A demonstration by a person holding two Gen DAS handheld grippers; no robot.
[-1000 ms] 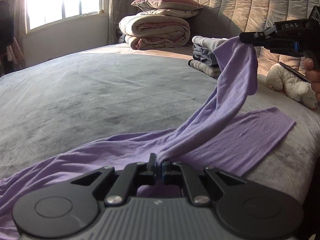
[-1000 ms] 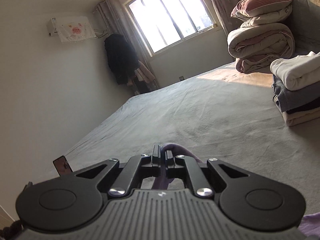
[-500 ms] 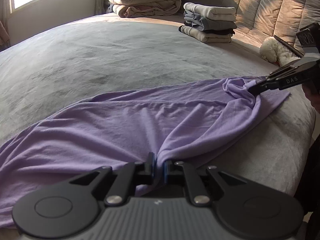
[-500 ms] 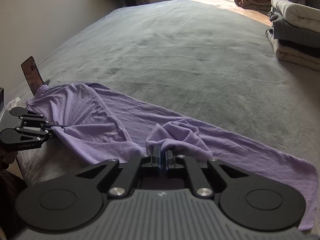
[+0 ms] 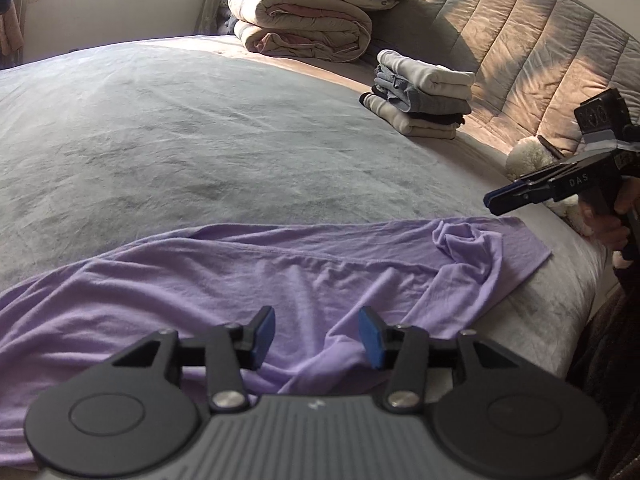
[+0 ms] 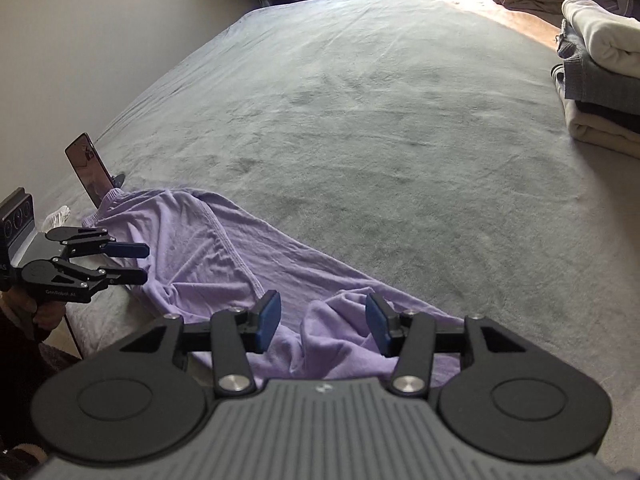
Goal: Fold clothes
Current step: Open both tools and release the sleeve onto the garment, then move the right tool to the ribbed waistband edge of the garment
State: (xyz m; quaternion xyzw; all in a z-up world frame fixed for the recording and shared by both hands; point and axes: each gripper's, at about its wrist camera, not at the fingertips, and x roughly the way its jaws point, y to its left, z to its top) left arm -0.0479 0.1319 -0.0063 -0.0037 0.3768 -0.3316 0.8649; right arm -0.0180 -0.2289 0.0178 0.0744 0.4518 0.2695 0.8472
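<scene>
A lilac garment [image 5: 248,280] lies spread along the near edge of the grey bed, with a bunched fold at its right end [image 5: 468,240]. It also shows in the right wrist view [image 6: 208,248]. My left gripper [image 5: 317,334] is open and empty just above the cloth's near edge. My right gripper [image 6: 322,320] is open and empty above the bunched fold. Each gripper shows in the other's view: the right one [image 5: 496,202] hovers above the cloth's right end, the left one [image 6: 134,262] is open at the cloth's left side.
A stack of folded clothes [image 5: 420,96] sits at the back right of the bed [image 5: 200,128]. Rolled duvets and pillows [image 5: 304,20] lie by the padded headboard. A white plush toy [image 5: 532,156] lies at the right edge. A phone [image 6: 88,168] stands propped at the bed's left edge.
Both grippers lowered the garment onto the bed and opened, letting go of it. The right gripper has drawn back slightly above the bunched fold.
</scene>
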